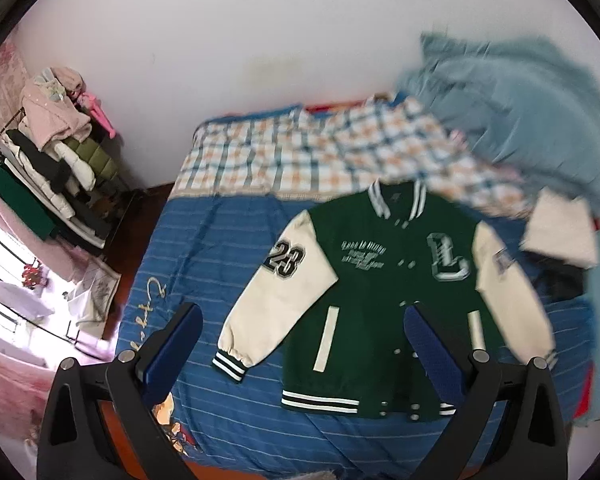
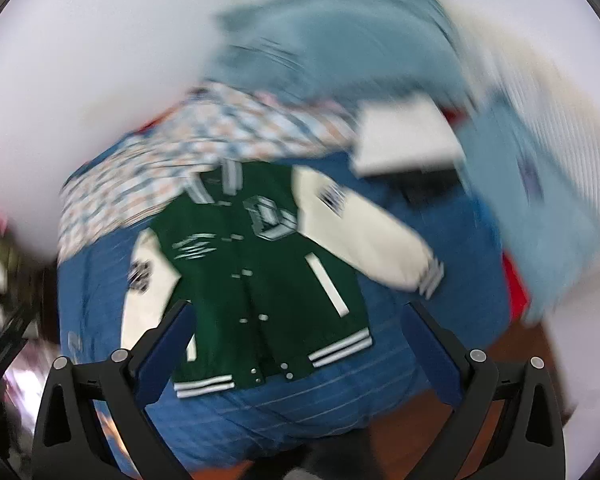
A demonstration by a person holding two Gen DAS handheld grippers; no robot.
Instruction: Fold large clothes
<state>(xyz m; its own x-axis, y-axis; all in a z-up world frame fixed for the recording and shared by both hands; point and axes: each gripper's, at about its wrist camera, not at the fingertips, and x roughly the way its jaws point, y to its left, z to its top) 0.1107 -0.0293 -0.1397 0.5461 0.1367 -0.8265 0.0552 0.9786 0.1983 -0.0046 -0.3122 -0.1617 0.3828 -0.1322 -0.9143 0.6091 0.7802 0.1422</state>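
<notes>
A green varsity jacket (image 1: 376,292) with cream sleeves, a "23" patch and an "L" on the chest lies flat, front up, on the blue striped bed sheet (image 1: 204,264). Its sleeves spread down and outward. It also shows in the right wrist view (image 2: 268,272), blurred by motion. My left gripper (image 1: 304,320) is open and empty, held above the jacket's lower left part. My right gripper (image 2: 296,316) is open and empty, held above the jacket's hem near the bed's front edge.
A plaid blanket (image 1: 300,152) and a light blue quilt (image 1: 520,104) lie at the head of the bed. A folded white cloth (image 1: 560,228) lies at the right. A rack piled with clothes (image 1: 56,152) stands at the left by the wall.
</notes>
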